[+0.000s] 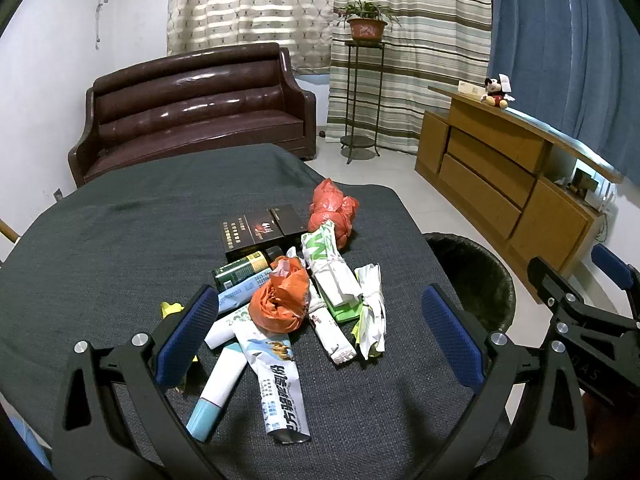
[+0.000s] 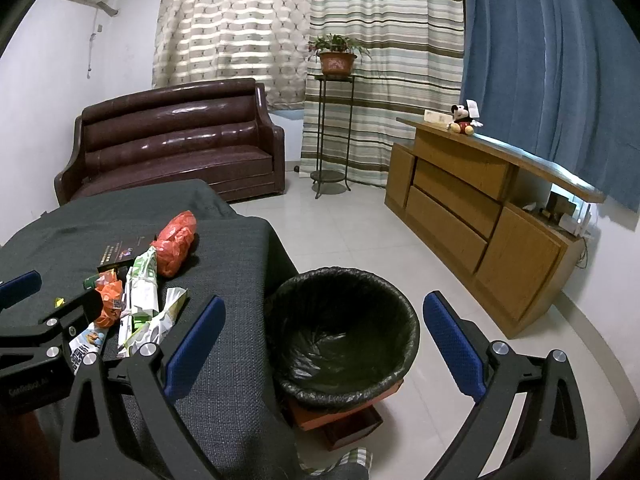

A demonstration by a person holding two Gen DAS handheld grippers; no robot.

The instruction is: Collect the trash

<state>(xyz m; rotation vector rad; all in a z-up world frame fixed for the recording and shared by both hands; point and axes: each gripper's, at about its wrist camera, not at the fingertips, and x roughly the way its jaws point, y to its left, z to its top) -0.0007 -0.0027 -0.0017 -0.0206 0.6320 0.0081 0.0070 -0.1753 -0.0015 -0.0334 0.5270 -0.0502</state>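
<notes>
Honestly, with both tools gaping and empty, I'd drop the left tool (image 1: 320,332) straight onto the orange bag (image 1: 280,304) topping the trash pile mid-bench (image 1: 100,240), pinch its crumpled bulk, then swing right to the bin (image 2: 344,332) under the right tool (image 2: 324,340).

A coarse, matt grey woven cloth (image 1: 120,248) covers the table; on it lie crinkled orange plastic bags (image 1: 280,304), glossy printed wrappers (image 1: 280,380), tied paper bundles (image 1: 332,276) and a dark, satin-finished cardboard box (image 1: 260,228). The bin (image 2: 344,320) wears a shiny, wrinkled black plastic liner; the sofa (image 2: 176,140) gleams in smooth brown leather; the cabinet (image 2: 480,220) is matt wood; both grippers' fingers (image 1: 452,336) carry dimpled blue pads on black plastic frames with metal rivets.
</notes>
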